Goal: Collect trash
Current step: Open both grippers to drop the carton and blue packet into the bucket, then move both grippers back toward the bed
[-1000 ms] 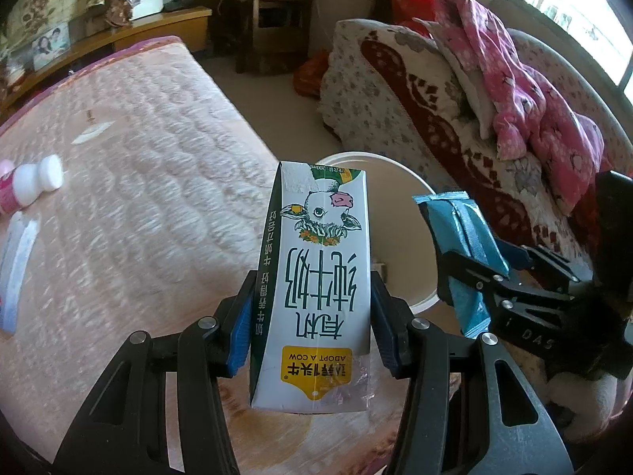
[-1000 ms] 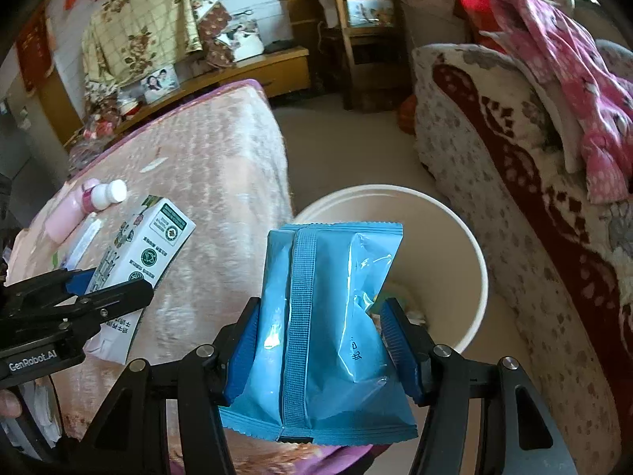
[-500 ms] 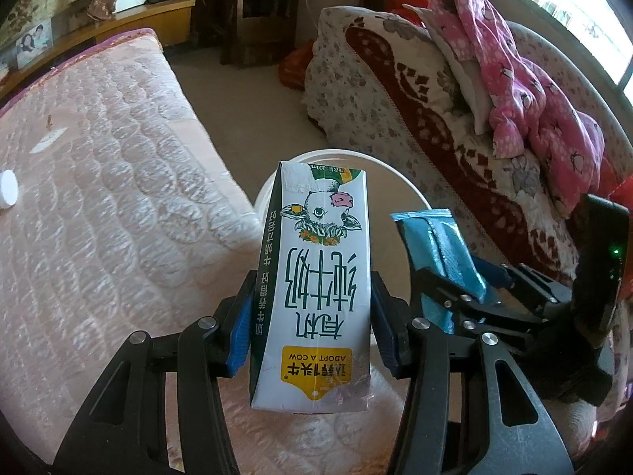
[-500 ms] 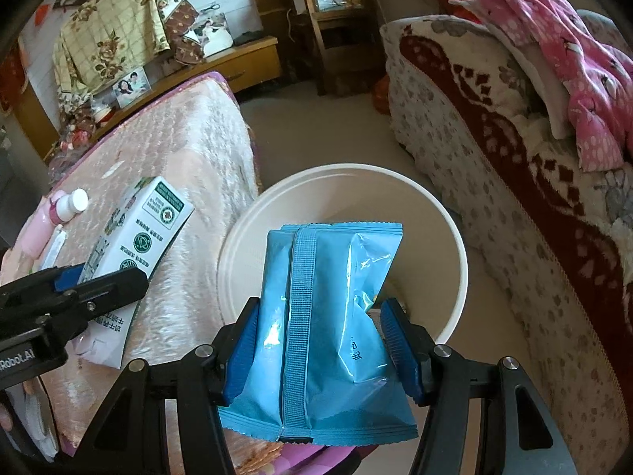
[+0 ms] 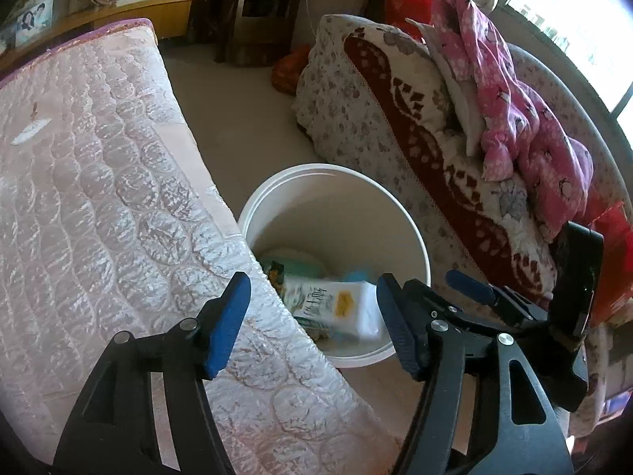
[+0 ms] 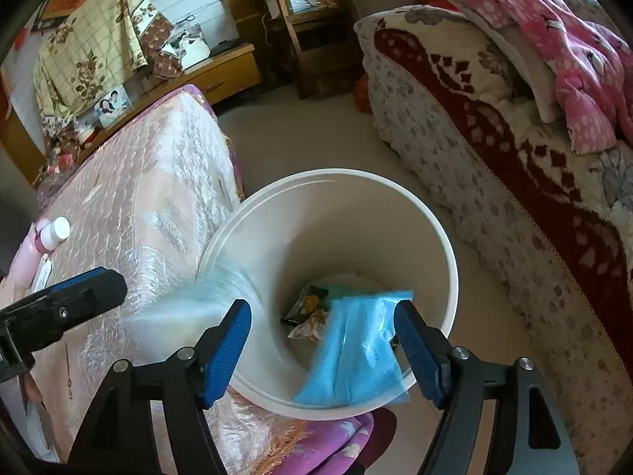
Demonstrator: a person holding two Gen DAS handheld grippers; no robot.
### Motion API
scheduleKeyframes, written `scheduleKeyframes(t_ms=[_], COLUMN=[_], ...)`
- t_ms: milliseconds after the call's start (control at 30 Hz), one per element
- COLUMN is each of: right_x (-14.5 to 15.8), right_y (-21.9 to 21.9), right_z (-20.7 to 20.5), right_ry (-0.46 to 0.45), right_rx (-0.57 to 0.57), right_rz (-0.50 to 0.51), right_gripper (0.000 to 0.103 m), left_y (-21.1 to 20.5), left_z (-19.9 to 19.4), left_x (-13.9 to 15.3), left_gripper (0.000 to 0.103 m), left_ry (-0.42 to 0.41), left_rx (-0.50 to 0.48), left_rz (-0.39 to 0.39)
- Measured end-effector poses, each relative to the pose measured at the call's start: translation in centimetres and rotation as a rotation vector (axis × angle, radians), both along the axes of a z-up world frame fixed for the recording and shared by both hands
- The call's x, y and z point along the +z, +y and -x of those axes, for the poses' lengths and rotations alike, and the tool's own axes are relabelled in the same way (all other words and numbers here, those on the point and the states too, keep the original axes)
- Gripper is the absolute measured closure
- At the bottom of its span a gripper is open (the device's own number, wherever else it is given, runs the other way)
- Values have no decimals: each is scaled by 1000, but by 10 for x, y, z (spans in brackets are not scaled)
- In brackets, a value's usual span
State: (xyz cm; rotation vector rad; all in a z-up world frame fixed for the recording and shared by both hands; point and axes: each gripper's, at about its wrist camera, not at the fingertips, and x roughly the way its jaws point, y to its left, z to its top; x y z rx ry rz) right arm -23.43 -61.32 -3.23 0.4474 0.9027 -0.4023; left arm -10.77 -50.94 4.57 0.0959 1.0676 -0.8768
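The quilted pink bed (image 6: 130, 213) and the floral sofa (image 6: 494, 182) flank a white bucket (image 6: 451, 261) on the floor, and both grippers hang over its mouth in the drop step. The left gripper (image 5: 312, 316) and right gripper (image 6: 322, 346) each have their 2 fingers spread wide with nothing between them; the milk carton (image 5: 336, 304) lies in the bucket's bottom, the blue packet (image 6: 356, 352) blurs at its near wall. Next, I judge, is the small pink bottle (image 6: 53, 233) on the bed's far side, needing a reach well away from the bucket.
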Motion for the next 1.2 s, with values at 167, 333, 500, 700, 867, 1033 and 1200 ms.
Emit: scheduleKeyframes(t_ms=[167,333,500,700,867,1033,1200], right_x=[-3,1,17,40,58,74,82], right_y=[5,15,26,43,64,89,121], right_z=[3,5,4,-2,-10,-22,-39], right_ry=[15,17,-1,-28,-53,-77,-88], right_rx=[13,34,54,84,127,182,256], right_rz=[-10,10,36,69,89,95,95], right_gripper=[30,30,30,30,30,28,27], left_y=[8,17,30,52,74,106,149], left_z=[6,12,16,16,15,10,1], left_x=[3,6,10,20,26,30,31], left_gripper=[38,38,38,38,38,38,38], left_ry=[-34,-70,-91,-124,-142,-147,-153], left_rx=[1,8,23,66,97,138,197], left_rz=[-20,-35,-41,-39,-44,-48,-69])
